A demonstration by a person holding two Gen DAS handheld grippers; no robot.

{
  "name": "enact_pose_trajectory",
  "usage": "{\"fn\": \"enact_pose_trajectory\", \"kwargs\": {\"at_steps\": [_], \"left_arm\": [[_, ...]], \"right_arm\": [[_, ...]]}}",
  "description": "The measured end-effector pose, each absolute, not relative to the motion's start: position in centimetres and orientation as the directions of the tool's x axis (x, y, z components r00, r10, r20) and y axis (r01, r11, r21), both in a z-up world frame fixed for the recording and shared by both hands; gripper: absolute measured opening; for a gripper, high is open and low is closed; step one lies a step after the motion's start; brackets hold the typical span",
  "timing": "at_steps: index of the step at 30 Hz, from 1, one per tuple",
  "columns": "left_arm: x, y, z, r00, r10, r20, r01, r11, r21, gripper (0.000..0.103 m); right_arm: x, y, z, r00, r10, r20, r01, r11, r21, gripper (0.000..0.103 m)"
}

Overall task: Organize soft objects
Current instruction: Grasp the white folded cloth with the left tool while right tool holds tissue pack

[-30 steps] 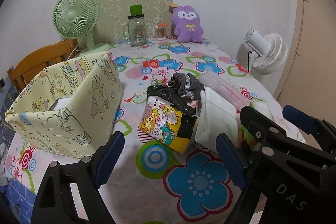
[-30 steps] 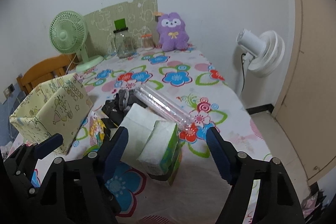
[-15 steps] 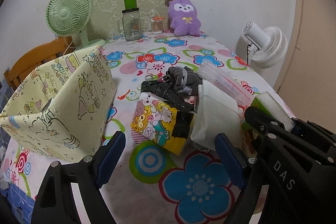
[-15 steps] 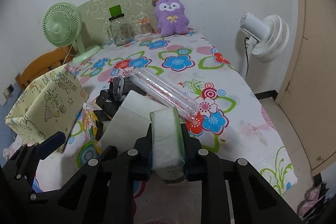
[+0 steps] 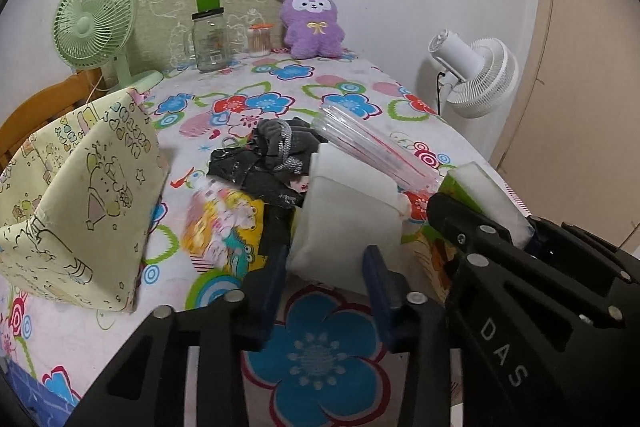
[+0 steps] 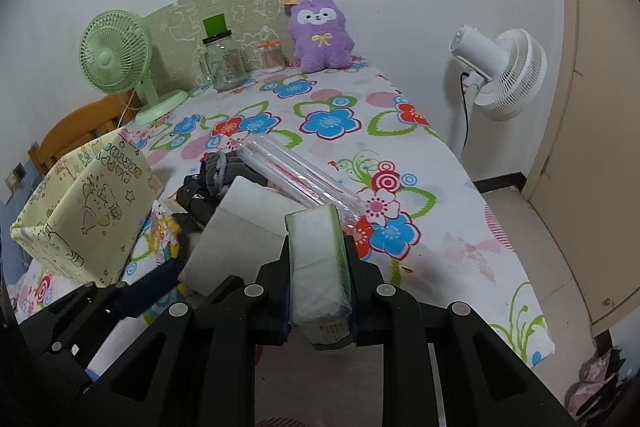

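On the flowered tablecloth lies a white tissue pack [image 5: 344, 219]. Its near end sits between the blue fingers of my left gripper [image 5: 326, 259], whose jaws are closing and touch its sides. My right gripper [image 6: 318, 251] is shut on a green-edged tissue pack [image 6: 320, 259], also visible at the right of the left wrist view [image 5: 480, 191]. A yellow cartoon pouch [image 5: 224, 227], blurred, leans against a dark cloth pile [image 5: 272, 155]. At the left stands an open yellow fabric box [image 5: 80, 195]. A purple plush [image 5: 312, 23] sits by the far wall.
A clear plastic tube [image 5: 368, 147] lies across the pile behind the packs. At the back stand a green fan [image 5: 94, 27], a glass jar [image 5: 208, 39] and a small toothpick jar [image 5: 259, 41]. A white fan [image 6: 500, 71] stands off the table's right edge, and a wooden chair [image 6: 76, 131] at the left.
My right gripper closed on the green-edged pack and has raised it off the table. My left gripper moved forward and its jaws narrowed around the white pack.
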State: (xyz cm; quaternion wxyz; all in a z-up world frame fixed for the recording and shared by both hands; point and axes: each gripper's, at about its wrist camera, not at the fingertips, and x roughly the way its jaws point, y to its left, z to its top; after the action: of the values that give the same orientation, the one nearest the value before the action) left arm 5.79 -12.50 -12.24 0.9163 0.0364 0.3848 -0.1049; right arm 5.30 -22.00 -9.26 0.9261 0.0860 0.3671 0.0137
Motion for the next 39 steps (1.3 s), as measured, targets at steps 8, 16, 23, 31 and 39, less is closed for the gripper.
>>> {"fn": "enact_pose_trajectory", "kwargs": {"at_steps": [8, 16, 23, 31, 39], "left_arm": [[5.7, -13.1, -12.0, 0.670, -0.180, -0.720, 0.243, 0.970, -0.017, 0.014], [5.2, -12.8, -10.7, 0.685, -0.199, -0.701, 0.252, 0.967, -0.028, 0.008], [4.8, -12.3, -9.4, 0.703, -0.208, -0.680, 0.257, 0.966, -0.030, 0.006], [4.4, -11.7, -7.6, 0.728, -0.211, -0.652, 0.262, 0.965, -0.020, 0.005], [4.4, -11.0, -5.7, 0.747, -0.211, -0.631, 0.259, 0.966, -0.017, 0.005]], "right_arm": [[5.1, -22.8, -9.2, 0.734, 0.101, -0.672, 0.043, 0.980, 0.195, 0.024], [4.7, -22.6, -8.0, 0.750, 0.115, -0.651, 0.027, 0.979, 0.204, 0.024], [4.3, -22.2, -6.6, 0.766, 0.114, -0.632, 0.020, 0.979, 0.201, 0.024], [3.8, -21.6, -4.7, 0.789, 0.104, -0.606, 0.021, 0.981, 0.195, 0.024], [3.7, -21.0, -2.8, 0.805, 0.099, -0.585, 0.015, 0.982, 0.187, 0.024]]}}
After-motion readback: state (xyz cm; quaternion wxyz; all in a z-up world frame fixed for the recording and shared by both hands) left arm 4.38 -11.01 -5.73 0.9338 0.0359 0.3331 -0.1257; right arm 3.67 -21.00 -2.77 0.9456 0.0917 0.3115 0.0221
